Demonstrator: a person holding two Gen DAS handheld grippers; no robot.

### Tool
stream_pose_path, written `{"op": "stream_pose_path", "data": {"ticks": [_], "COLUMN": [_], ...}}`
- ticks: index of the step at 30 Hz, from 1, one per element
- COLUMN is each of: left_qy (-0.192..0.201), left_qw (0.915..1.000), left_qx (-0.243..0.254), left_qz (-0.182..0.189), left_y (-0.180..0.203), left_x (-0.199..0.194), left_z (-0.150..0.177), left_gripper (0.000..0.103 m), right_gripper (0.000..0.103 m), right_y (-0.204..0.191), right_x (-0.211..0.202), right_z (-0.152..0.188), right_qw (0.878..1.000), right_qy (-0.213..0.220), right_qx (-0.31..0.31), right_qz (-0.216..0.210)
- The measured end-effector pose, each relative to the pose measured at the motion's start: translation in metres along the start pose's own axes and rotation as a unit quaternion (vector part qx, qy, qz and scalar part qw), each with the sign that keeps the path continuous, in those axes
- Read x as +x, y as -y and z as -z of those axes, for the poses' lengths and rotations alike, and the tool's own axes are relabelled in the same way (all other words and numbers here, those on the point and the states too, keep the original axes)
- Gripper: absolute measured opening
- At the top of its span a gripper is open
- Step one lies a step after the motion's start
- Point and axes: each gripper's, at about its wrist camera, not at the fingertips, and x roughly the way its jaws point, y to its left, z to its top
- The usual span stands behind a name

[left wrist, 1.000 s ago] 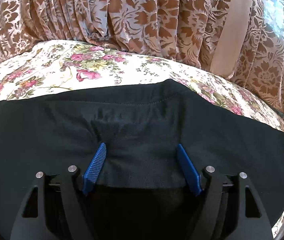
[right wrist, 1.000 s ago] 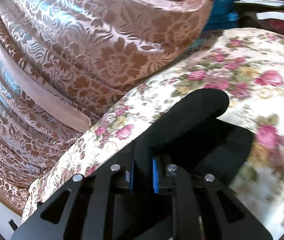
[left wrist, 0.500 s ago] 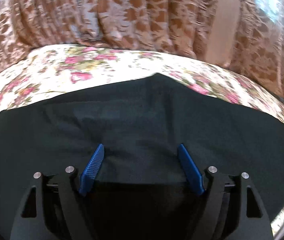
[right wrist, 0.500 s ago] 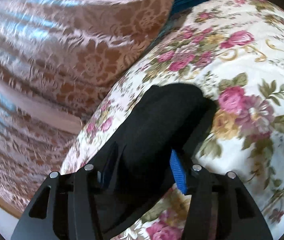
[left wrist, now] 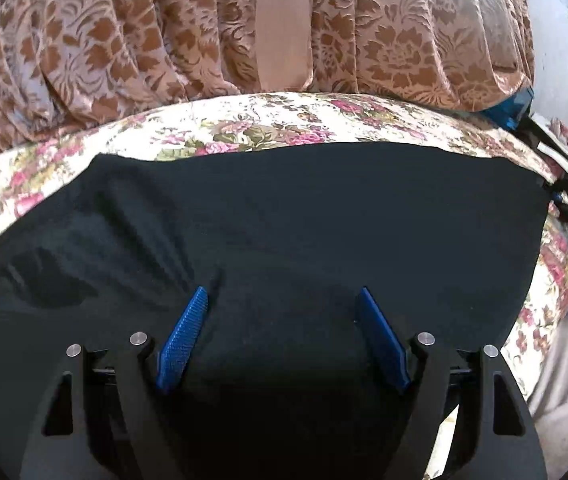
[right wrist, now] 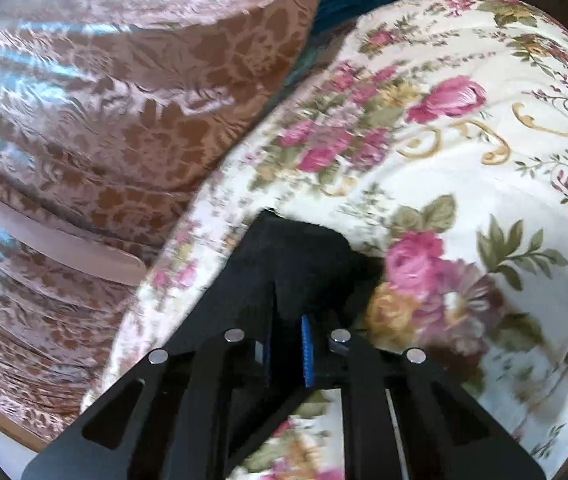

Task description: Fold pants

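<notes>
The black pants (left wrist: 303,220) lie spread flat on the floral bedspread (left wrist: 244,128), in front of the brown patterned curtain (left wrist: 164,32). The left tongs (left wrist: 282,304) stand spread wide over the pants' near part, gripping nothing. The right tongs (right wrist: 285,344) are clenched on a corner of the pants (right wrist: 295,256).

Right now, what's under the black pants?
The flowery bedspread shows all around the black pants and runs beneath them. Whatever else lies under the cloth is covered.
</notes>
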Motion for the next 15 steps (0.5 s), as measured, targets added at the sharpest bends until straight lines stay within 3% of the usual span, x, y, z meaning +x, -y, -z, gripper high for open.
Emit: {"op": "stream_pose_path", "data": {"ticks": [4, 8, 12, 13, 15], "left_qy": [-0.016, -0.014, 0.002, 0.002, 0.001], "left_qw": [0.9999, 0.9994, 0.9986, 0.9983, 0.9981], "left_qx": [-0.003, -0.027, -0.050, -0.056, -0.062], "left_qz": [-0.004, 0.017, 0.018, 0.016, 0.000], "left_y": [0.003, 0.004, 0.004, 0.003, 0.000], "left_x": [-0.001, -0.013, -0.019, -0.018, -0.017], "left_z": [-0.003, -0.015, -0.039, -0.044, -0.054], "left_gripper": [0.076, 0.076, 0.076, 0.076, 0.076], "right_gripper": [0.013, 0.021, 0.027, 0.027, 0.028], "right_y": [-0.001, -0.028, -0.077, -0.091, -0.097], "right_x": [-0.004, -0.028, -0.034, -0.034, -0.040], "right_z": [0.001, 0.002, 0.010, 0.011, 0.009], "right_qw": [1.000, 0.995, 0.974, 0.965, 0.957], "right_qy": [-0.001, 0.054, 0.091, 0.105, 0.131], "right_qx": [-0.005, -0.065, -0.182, -0.208, -0.211], "right_qz": [0.017, 0.057, 0.097, 0.123, 0.149]}}
